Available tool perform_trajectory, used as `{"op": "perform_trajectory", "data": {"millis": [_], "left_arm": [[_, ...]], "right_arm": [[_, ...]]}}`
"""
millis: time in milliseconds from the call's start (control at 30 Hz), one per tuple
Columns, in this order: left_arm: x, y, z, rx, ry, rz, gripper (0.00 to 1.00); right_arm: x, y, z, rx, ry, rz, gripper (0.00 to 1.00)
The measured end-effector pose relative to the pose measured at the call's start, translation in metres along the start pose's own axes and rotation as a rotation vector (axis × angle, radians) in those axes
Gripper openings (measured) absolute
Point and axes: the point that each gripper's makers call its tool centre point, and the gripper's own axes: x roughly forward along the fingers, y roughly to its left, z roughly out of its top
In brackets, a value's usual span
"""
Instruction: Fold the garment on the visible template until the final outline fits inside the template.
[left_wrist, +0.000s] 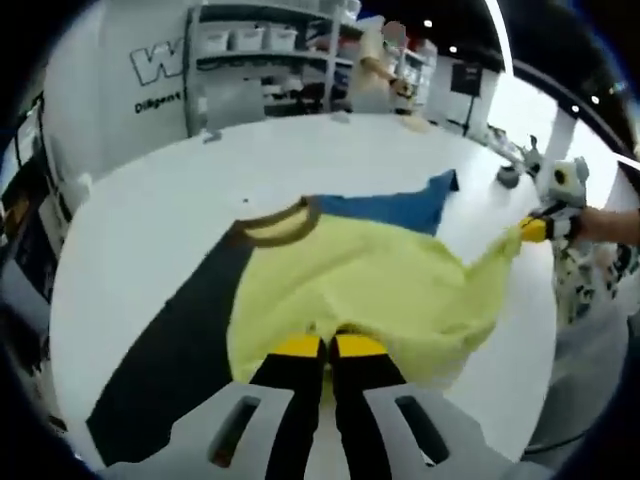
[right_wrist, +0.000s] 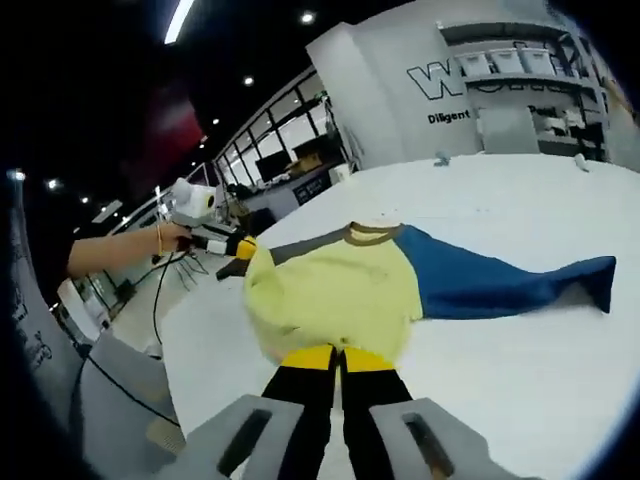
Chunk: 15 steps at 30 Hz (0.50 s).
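Yellow-tipped jaws of the left gripper (left_wrist: 329, 346) are sitting closest in the left gripper view, pressed together and pinching the near hem of the garment (left_wrist: 370, 275); the yellow body is spreading away from those tips toward the far side, with the brown collar (left_wrist: 278, 222) lying at the far left of the cloth; a dark sleeve (left_wrist: 175, 350) is running off to the near left and a blue sleeve (left_wrist: 400, 208) is trailing to the far right; all of it is lying on the white table (left_wrist: 170, 210). Over on the right of that view, the right gripper (left_wrist: 535, 229) is coming in with a person's hand (left_wrist: 600, 225) behind it, its yellow tip gripping a drawn-out corner of the yellow cloth and lifting it off the tabletop.

Switching to the right gripper view: the right gripper (right_wrist: 335, 357) is showing its own jaws closed on the near edge of the garment (right_wrist: 335, 290), the yellow cloth bunching up just beyond the tips; the collar (right_wrist: 372, 233) is sitting at the far edge, and the blue sleeve (right_wrist: 500, 285) is stretching out flat to the right across the table (right_wrist: 500, 190); the left gripper (right_wrist: 240, 247) is entering from the left, a person's forearm (right_wrist: 120, 250) leading to it, its tip touching the left edge of the yellow cloth; shelving and a lettered wall are standing in the far background.
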Motion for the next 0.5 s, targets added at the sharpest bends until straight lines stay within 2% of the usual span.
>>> {"op": "perform_trajectory", "data": {"millis": [100, 233, 433, 500], "left_arm": [[0.013, -0.010, 0.010, -0.009, 0.002, -0.028, 0.00], [0.041, -0.002, 0.013, -0.044, 0.033, -0.037, 0.00], [0.046, -0.001, 0.012, -0.054, 0.042, -0.042, 0.04], [0.041, -0.003, 0.011, -0.039, 0.037, -0.042, 0.08]], "right_arm": [[-0.001, -0.005, 0.001, 0.032, -0.016, -0.010, 0.00], [-0.001, -0.012, -0.005, 0.033, 0.005, -0.049, 0.00], [-0.001, -0.020, -0.003, 0.053, -0.008, -0.083, 0.00], [0.000, -0.022, -0.003, 0.050, -0.006, -0.090, 0.00]]}}
